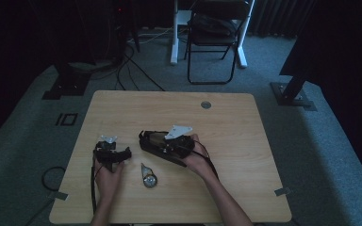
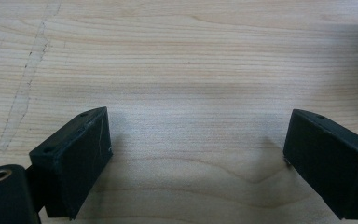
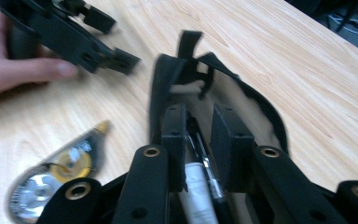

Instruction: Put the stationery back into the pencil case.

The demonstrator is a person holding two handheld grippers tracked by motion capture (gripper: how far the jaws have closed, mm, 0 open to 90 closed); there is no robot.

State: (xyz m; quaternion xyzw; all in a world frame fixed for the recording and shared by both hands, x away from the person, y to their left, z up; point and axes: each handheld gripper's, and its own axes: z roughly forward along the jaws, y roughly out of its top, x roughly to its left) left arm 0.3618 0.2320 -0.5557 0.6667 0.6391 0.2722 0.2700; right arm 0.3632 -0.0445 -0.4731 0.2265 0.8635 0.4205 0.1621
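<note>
- Jaws of the right gripper (image 3: 199, 140): drawn near together inside the open black pencil case (image 3: 261, 109), pens (image 3: 200, 179) lying between them; whether the pads press on a pen cannot be told.
- Jaws of the left gripper (image 2: 198, 149): spread wide over bare table (image 2: 177, 56), nothing between them.
- Correction tape (image 1: 148, 178): on the table between the hands, just beside the case.
- Advice: steady the case with the left gripper, and confirm a firm pinch on one pen before lifting.
</note>
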